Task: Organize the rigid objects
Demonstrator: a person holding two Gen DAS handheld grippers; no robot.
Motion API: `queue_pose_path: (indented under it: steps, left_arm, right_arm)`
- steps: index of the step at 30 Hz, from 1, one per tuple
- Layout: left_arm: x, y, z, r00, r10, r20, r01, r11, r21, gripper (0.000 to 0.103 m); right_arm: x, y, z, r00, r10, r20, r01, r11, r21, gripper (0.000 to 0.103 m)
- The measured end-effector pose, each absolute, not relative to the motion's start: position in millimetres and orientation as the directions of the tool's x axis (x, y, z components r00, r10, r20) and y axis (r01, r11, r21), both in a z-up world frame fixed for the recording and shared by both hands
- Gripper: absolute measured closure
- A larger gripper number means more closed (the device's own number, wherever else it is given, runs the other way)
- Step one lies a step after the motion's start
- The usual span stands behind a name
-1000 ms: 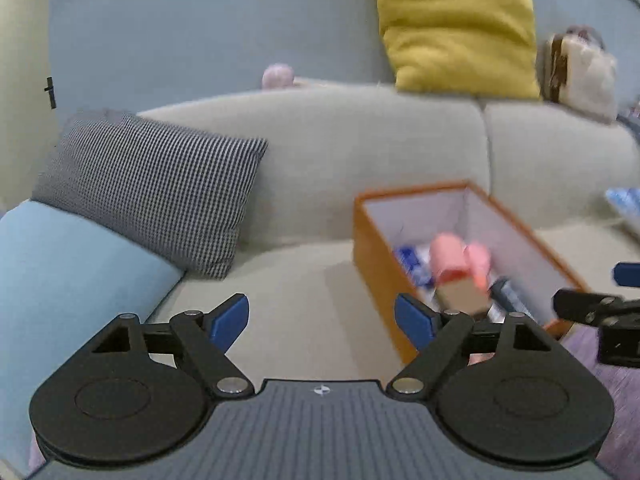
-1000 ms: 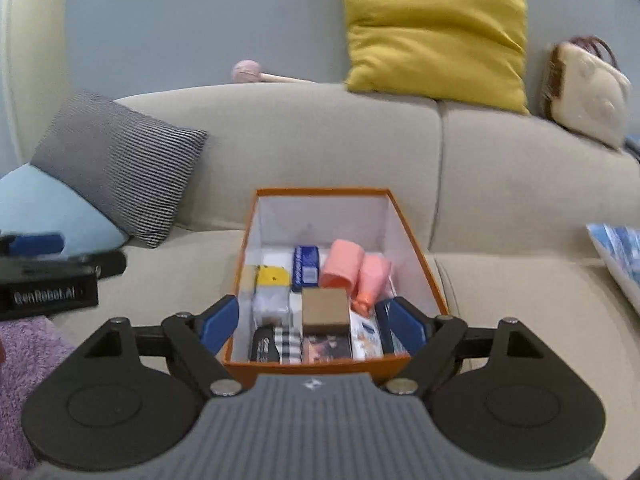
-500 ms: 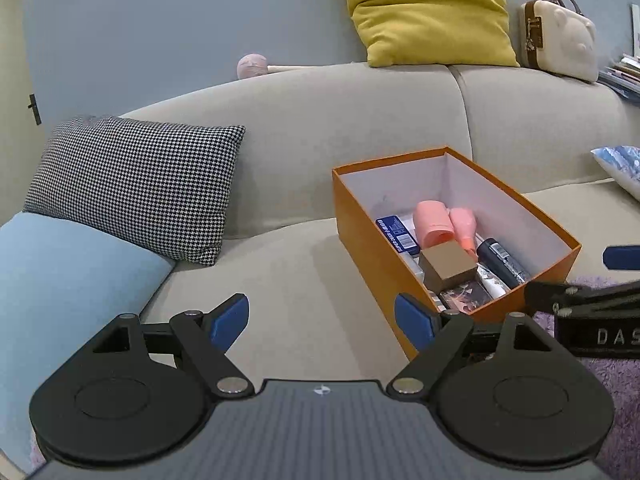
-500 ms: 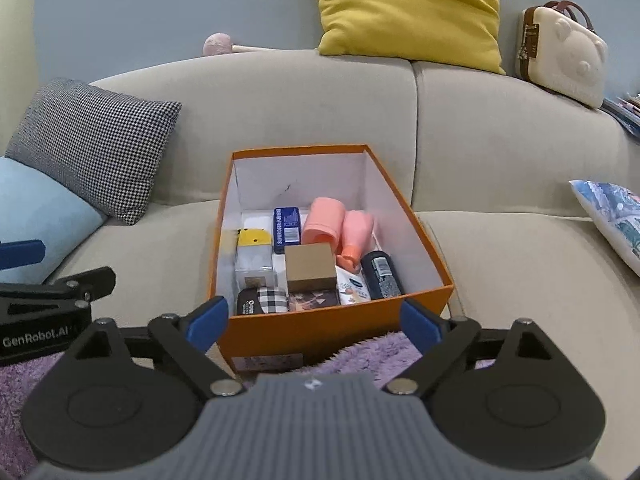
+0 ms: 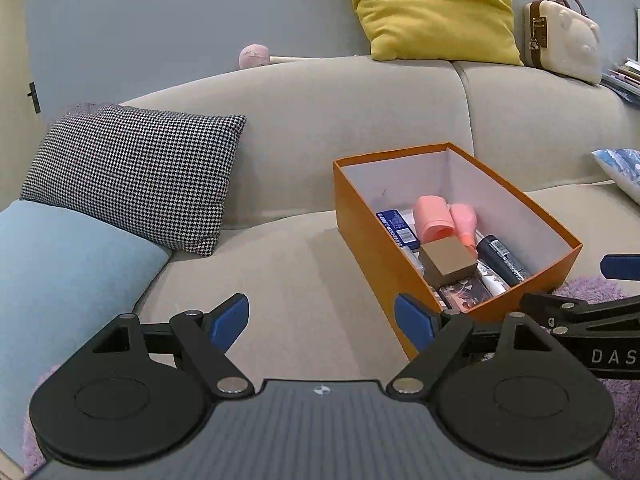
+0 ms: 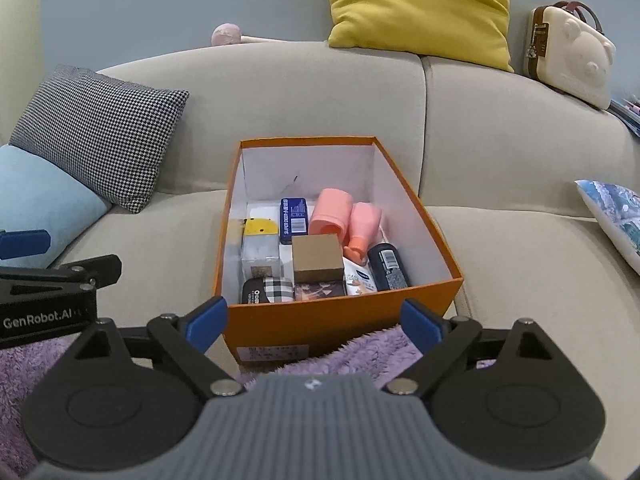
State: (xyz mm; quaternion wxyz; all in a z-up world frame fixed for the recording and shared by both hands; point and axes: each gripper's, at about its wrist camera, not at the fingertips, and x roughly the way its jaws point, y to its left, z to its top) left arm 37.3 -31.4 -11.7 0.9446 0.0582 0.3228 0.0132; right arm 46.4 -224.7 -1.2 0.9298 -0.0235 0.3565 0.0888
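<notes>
An orange box [image 6: 340,316] [image 5: 372,248] stands on the beige sofa seat, filled with several small items: a brown cardboard cube [image 6: 318,258] [image 5: 448,262], a pink bottle [image 6: 362,226], a pink cup [image 6: 332,212], a dark blue box [image 6: 293,216], a black tube [image 6: 387,266]. My right gripper [image 6: 314,322] is open in front of the box's near wall, with nothing between its fingers. To the left of the box my left gripper [image 5: 322,320] hangs open and empty over the seat.
A houndstooth cushion [image 5: 132,172] and a light blue cushion [image 5: 60,264] lie at the left. A yellow cushion [image 6: 420,8] and a cream bear case [image 6: 568,52] sit on the sofa back. A purple fluffy blanket [image 6: 360,348] lies under the grippers.
My right gripper has pulled back from the box and its jaws have widened. The brown cube stays in the box. The left view steadied with the box now fully visible.
</notes>
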Motion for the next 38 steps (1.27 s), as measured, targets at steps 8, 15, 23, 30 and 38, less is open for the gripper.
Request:
queue_pose_path:
  steps: [8, 15, 23, 30, 38]
  left_arm:
    - [38, -28, -13, 0.784, 0.057, -0.618, 0.007, 0.995, 0.101, 0.006]
    - [38, -28, -14, 0.785, 0.056, -0.616, 0.009, 0.995, 0.102, 0.006]
    - [38, -27, -14, 0.786, 0.056, -0.616, 0.009, 0.995, 0.101, 0.006]
    - [37, -28, -15, 0.786, 0.053, -0.616, 0.011, 0.995, 0.1, 0.006]
    - [36, -29, -15, 0.786, 0.047, -0.617, 0.014, 0.995, 0.095, 0.006]
  right_arm:
    - [48, -221, -4, 0.72, 0.149, -0.678, -0.191, 0.982, 0.013, 0.01]
    - [50, -219, -6, 0.711, 0.153, -0.686, -0.2, 0.98, 0.01, 0.01]
    - [50, -217, -9, 0.703, 0.156, -0.694, -0.209, 0.978, 0.008, 0.009]
    - [50, -215, -10, 0.699, 0.159, -0.698, -0.217, 0.976, 0.005, 0.009]
    - [50, -215, -12, 0.692, 0.16, -0.704, -0.224, 0.975, 0.002, 0.009]
